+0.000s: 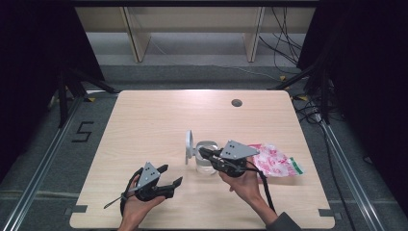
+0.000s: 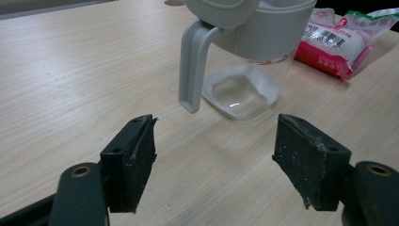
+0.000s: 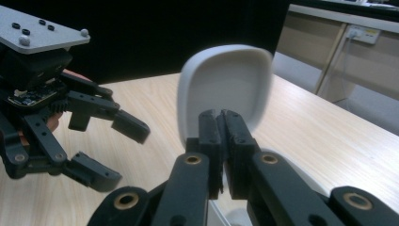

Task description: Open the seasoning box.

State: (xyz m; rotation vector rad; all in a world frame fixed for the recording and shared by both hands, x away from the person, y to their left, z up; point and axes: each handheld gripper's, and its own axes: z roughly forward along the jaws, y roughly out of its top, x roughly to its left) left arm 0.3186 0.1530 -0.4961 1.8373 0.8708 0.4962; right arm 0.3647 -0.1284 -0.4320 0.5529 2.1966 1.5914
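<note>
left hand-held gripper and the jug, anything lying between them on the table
Nothing: in the left gripper view, bare wooden table runs from the open left hand-held gripper to the clear jug. The high view shows the same gap.

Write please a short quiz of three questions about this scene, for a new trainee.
1. True or false: the lid of the clear jar stands open.
2. Which hand-held gripper has its jaws open with nothing between them?
A. the left hand-held gripper
B. the right hand-held gripper
3. Fill in: the red and white packet lies on the table to the ____ of the jar in the high view.

Key: 1. True; the lid is tipped up. 2. A; the left one is open, apart from the jar, while the right one is shut at the jar's rim. 3. right.
</note>
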